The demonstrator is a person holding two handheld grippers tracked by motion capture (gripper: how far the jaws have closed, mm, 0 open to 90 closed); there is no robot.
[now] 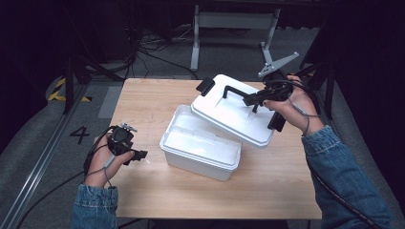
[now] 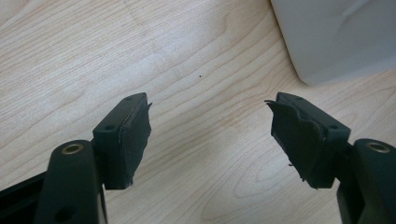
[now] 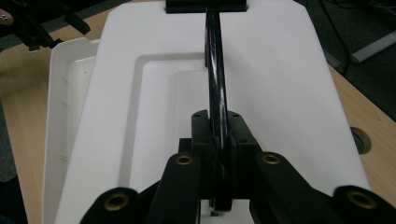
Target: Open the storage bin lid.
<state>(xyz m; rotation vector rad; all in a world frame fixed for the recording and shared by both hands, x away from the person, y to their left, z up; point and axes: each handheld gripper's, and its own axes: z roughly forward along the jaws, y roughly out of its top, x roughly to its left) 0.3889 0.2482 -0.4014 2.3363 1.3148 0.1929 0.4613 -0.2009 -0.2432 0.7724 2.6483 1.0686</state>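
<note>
A white plastic box (image 1: pixel 203 157) stands uncovered in the middle of the wooden table. Its white lid (image 1: pixel 234 114) hangs tilted over the box's far right corner, lifted by its black handle (image 1: pixel 235 90). My right gripper (image 1: pixel 252 99) is shut on that handle; in the right gripper view the handle (image 3: pixel 215 84) runs between the closed jaws over the lid (image 3: pixel 280 84). My left gripper (image 1: pixel 141 155) rests low on the table left of the box, open, with nothing between its pads (image 2: pixel 135 135). The box's corner (image 2: pixel 336 37) lies beyond it.
The table (image 1: pixel 153 100) has bare wood to the left and front. Black latches (image 1: pixel 206 86) sit at the lid's ends. A cable hole (image 3: pixel 362 139) is in the tabletop beside the lid. Table legs and cables lie on the floor behind.
</note>
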